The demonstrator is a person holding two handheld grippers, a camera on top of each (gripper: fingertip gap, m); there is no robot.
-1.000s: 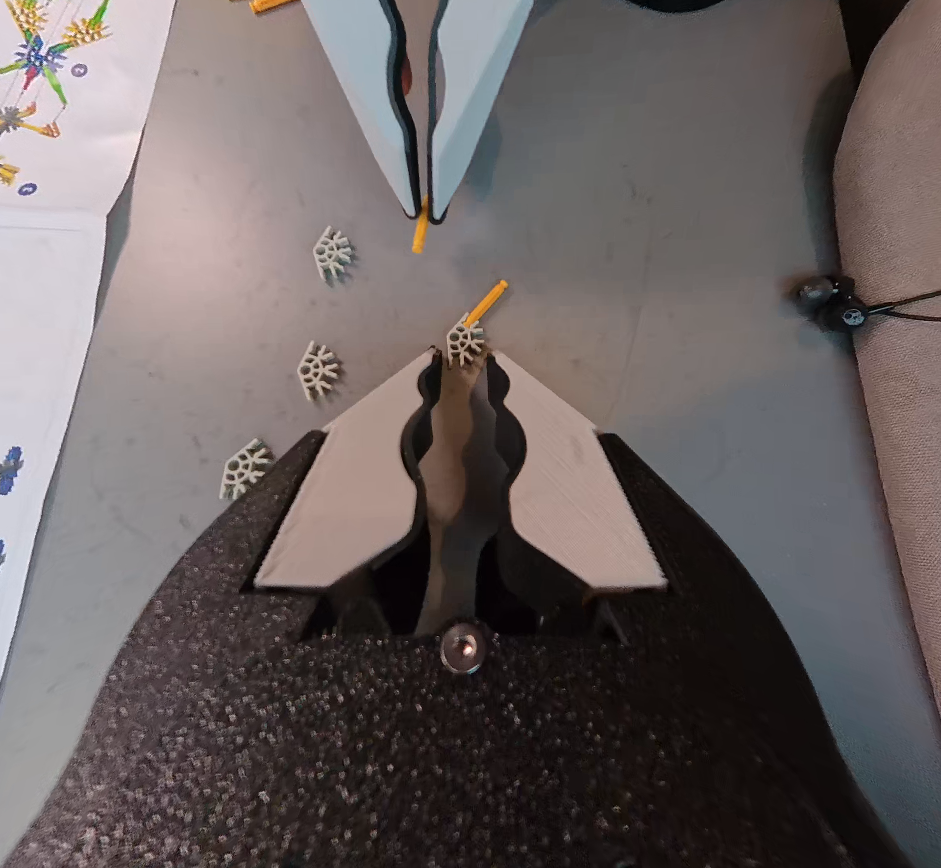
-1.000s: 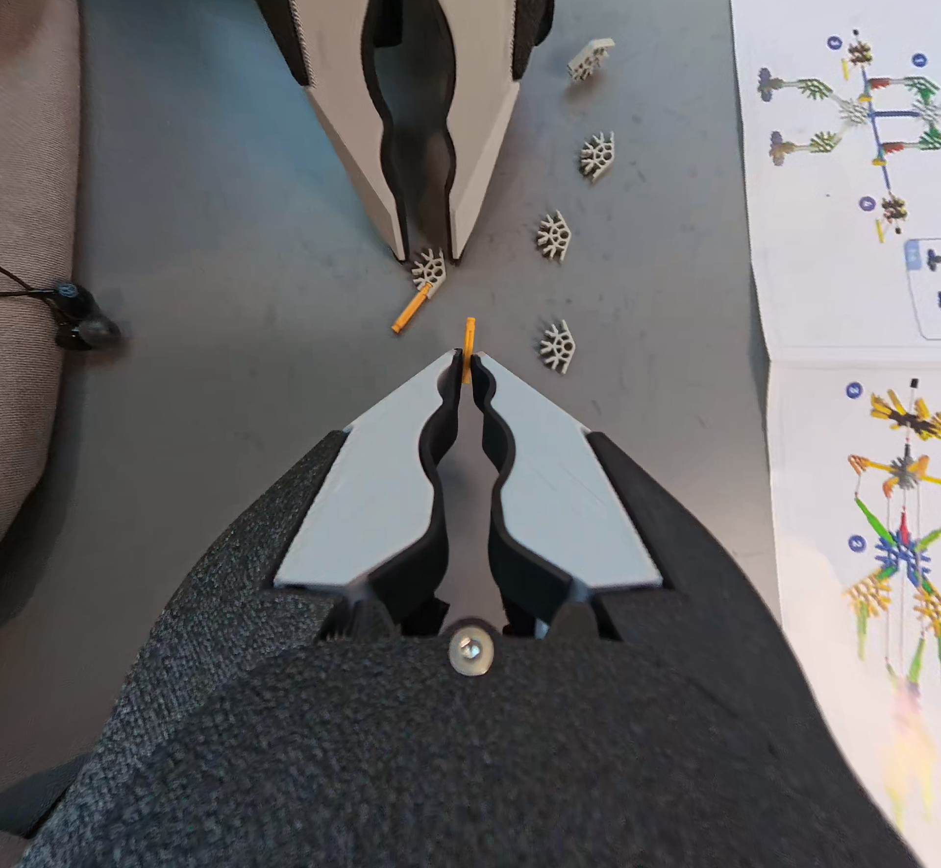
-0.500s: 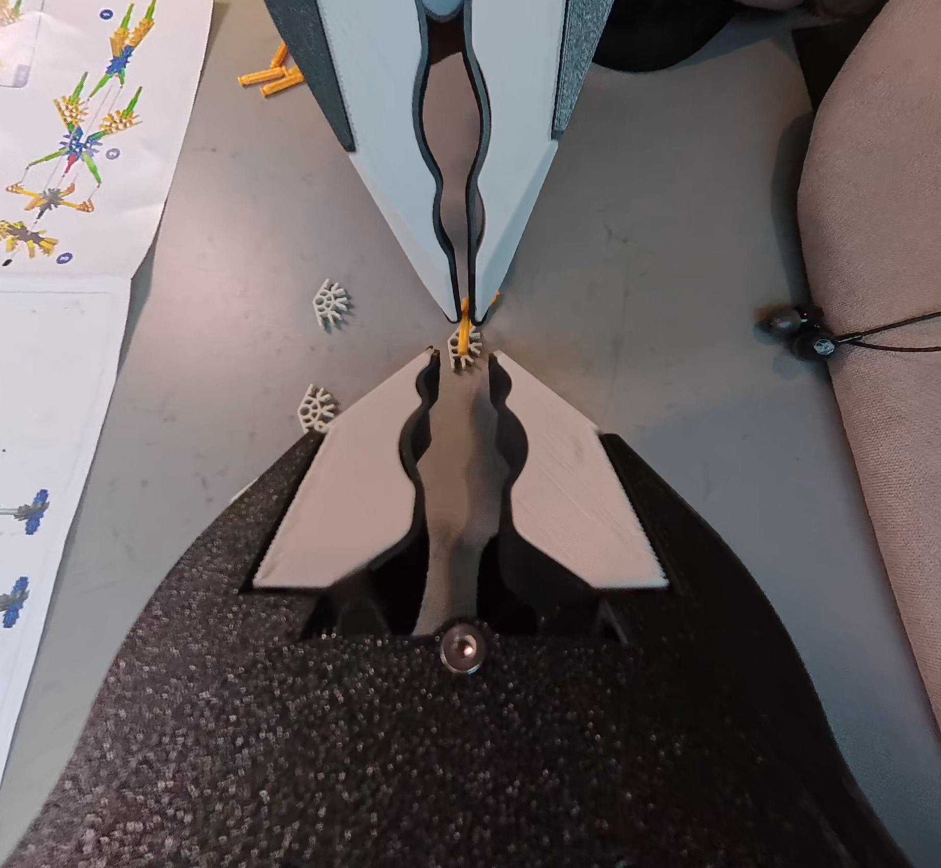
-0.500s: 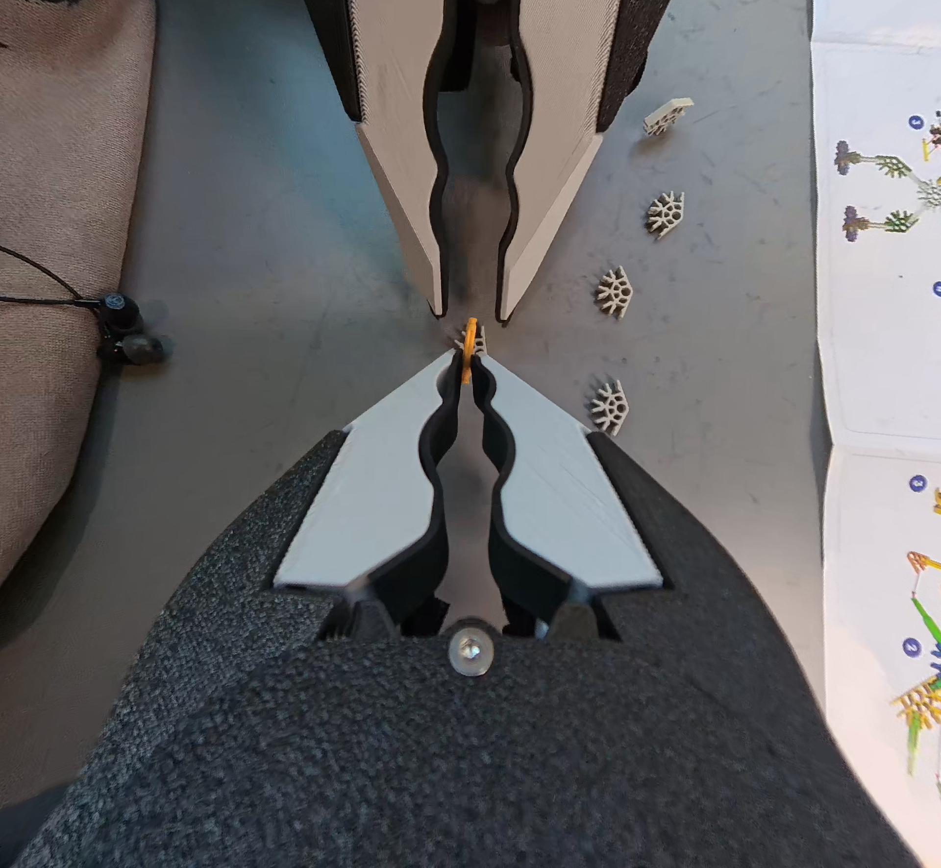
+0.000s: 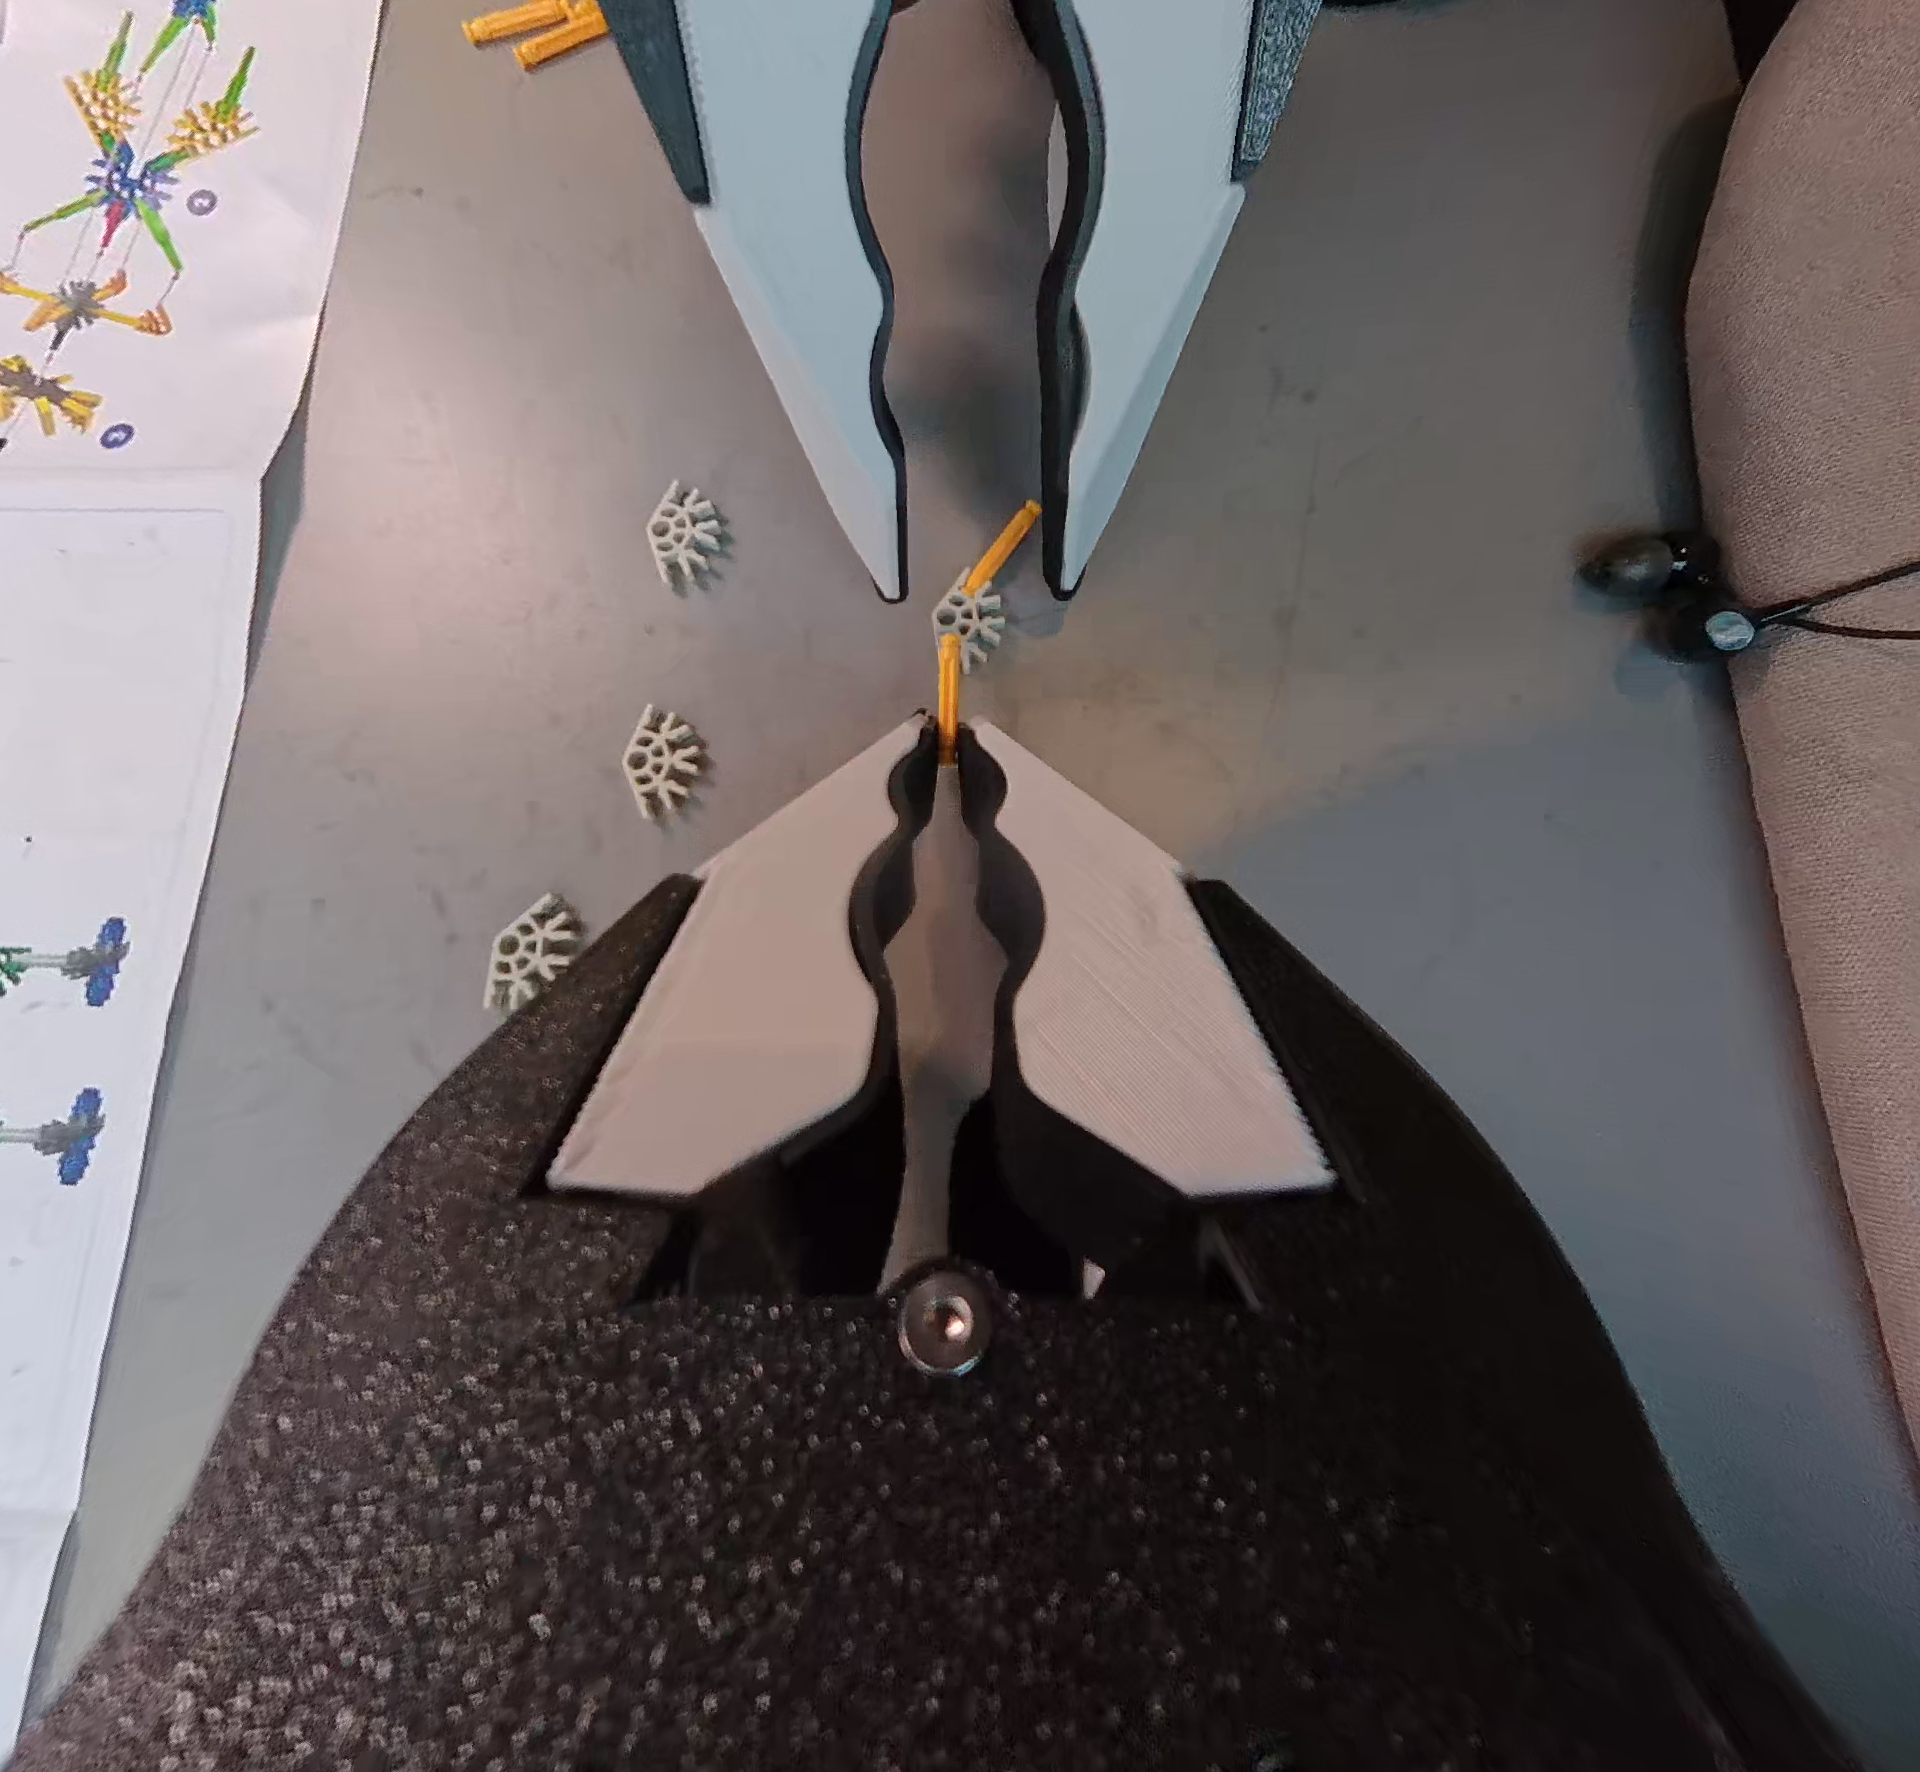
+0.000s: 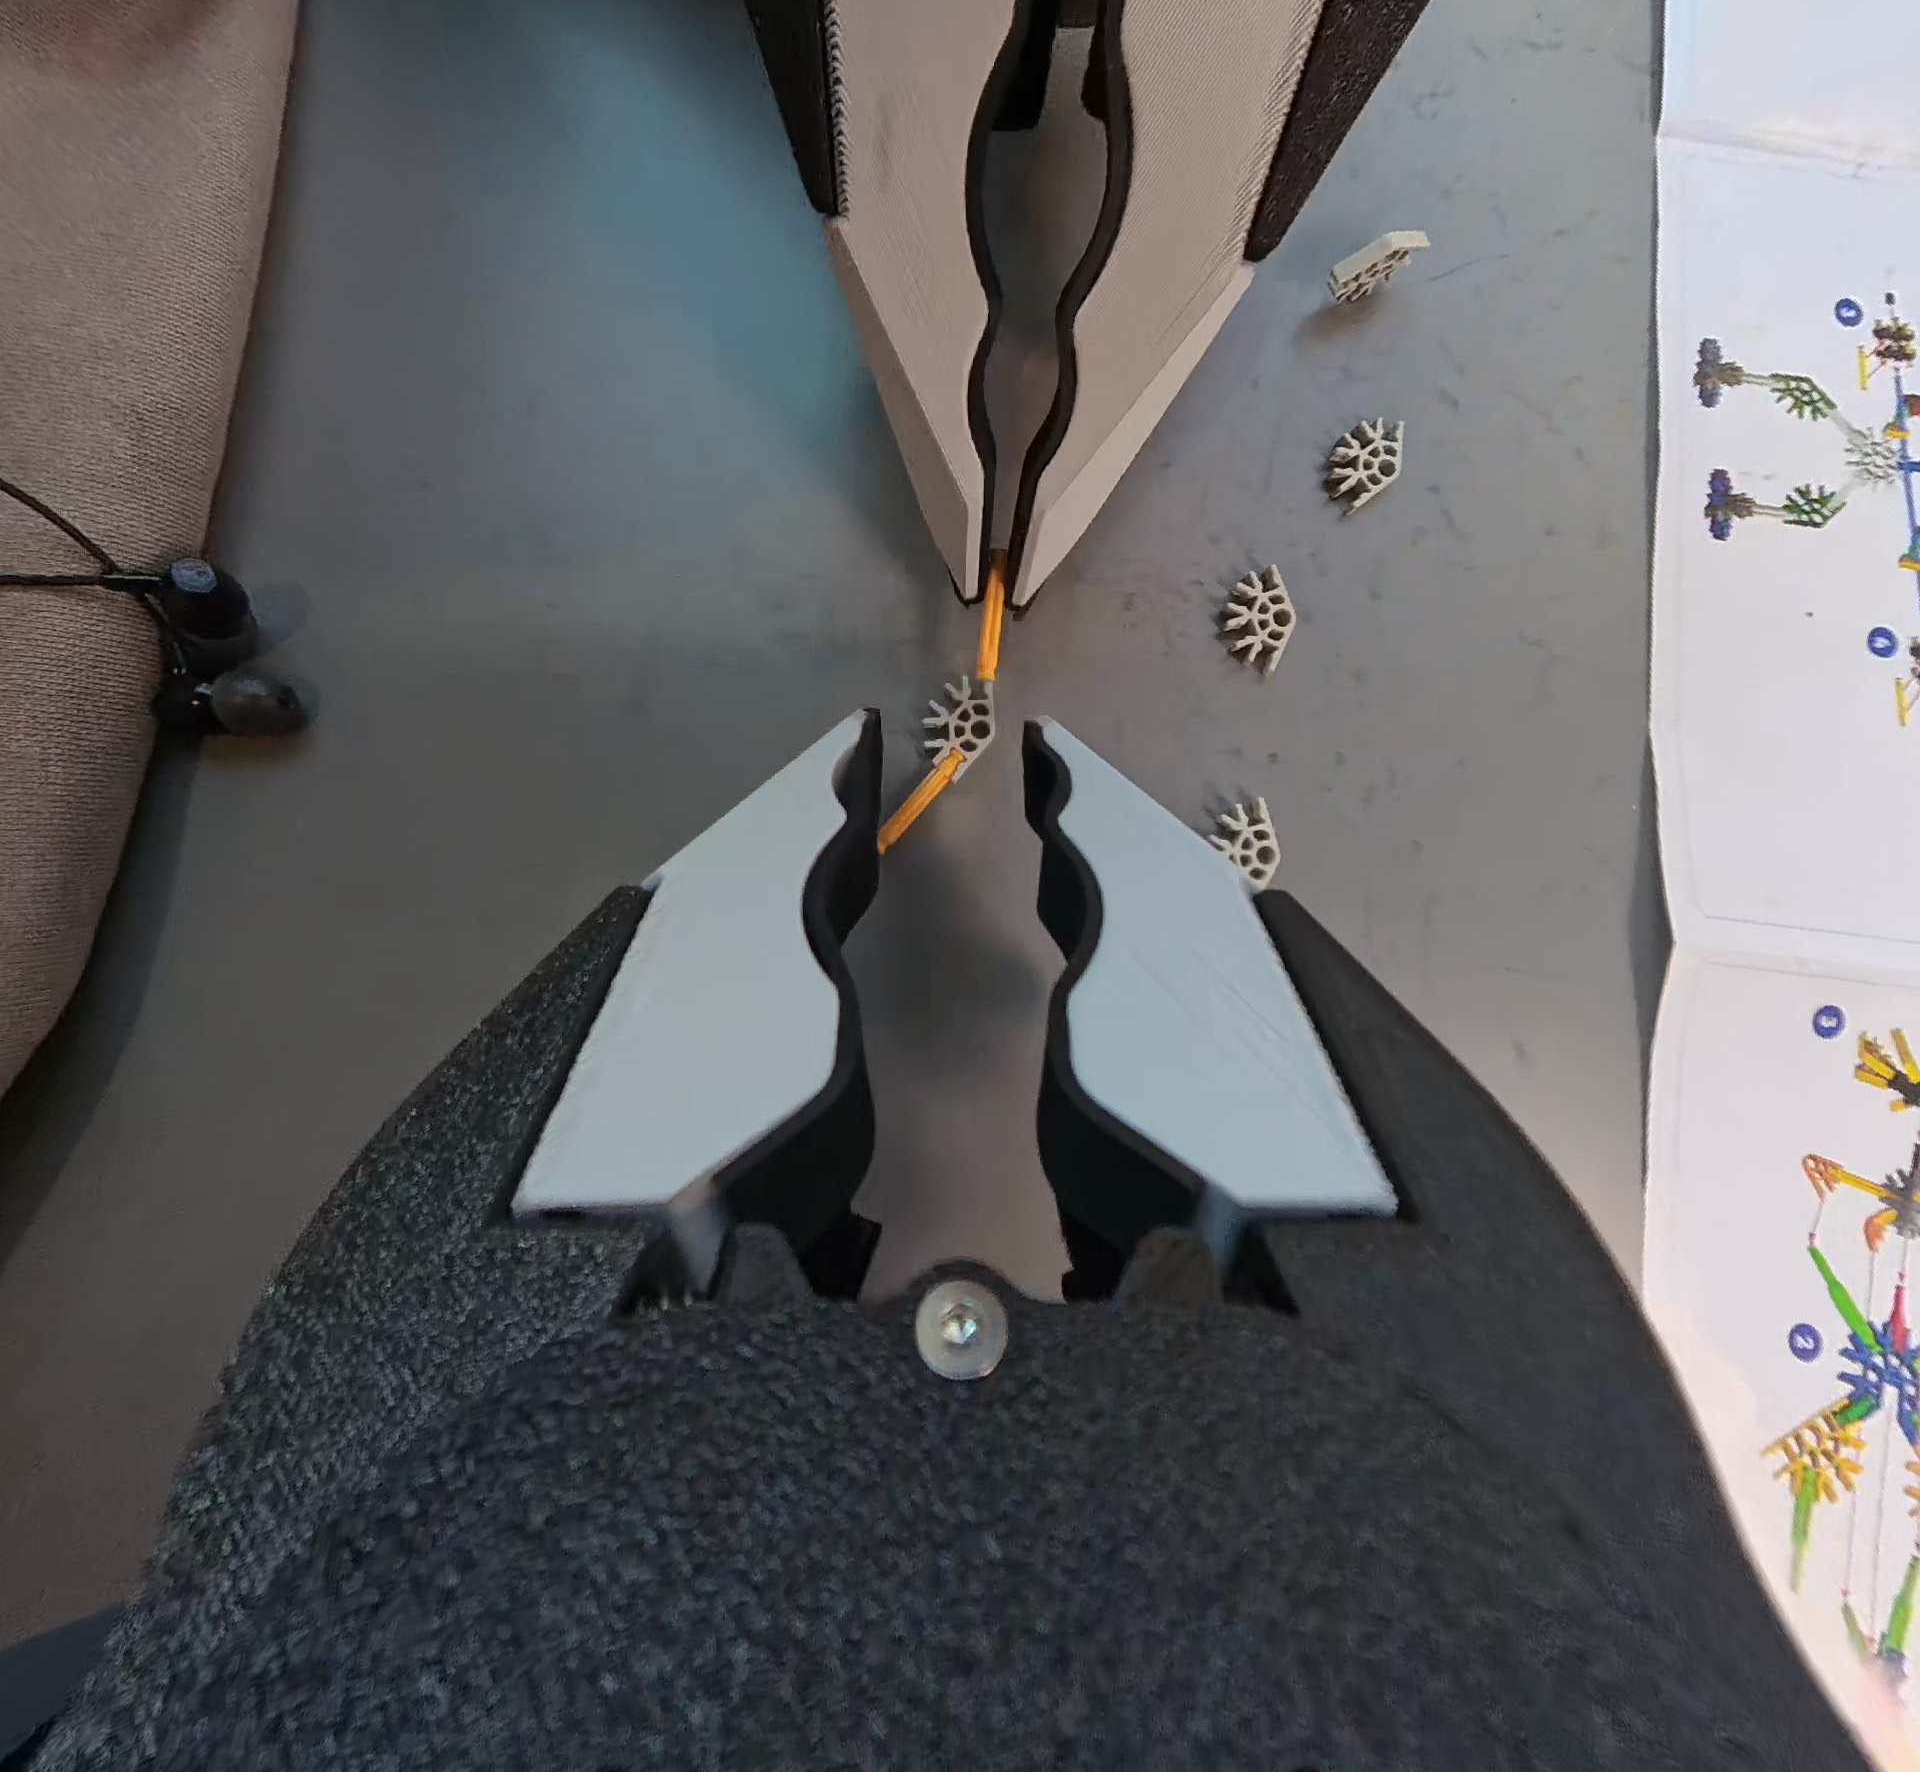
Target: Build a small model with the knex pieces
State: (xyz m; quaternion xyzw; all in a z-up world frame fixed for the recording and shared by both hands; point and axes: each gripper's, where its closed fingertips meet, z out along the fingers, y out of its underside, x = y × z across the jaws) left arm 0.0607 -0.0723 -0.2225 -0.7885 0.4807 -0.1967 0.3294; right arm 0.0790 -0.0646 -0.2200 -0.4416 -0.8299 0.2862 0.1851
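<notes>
Right gripper (image 6: 951, 730) has just let go – jaws now spread round grey connector (image 6: 961, 723). Left gripper (image 5: 940, 733) now pinches the newly seated orange rod (image 5: 948, 699), w/ connector hanging off it above the table (image 5: 1351, 787).

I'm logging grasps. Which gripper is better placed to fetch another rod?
Probably the right gripper: it is open and holds nothing, while the left gripper is shut on an orange rod plugged into the grey connector.
</notes>
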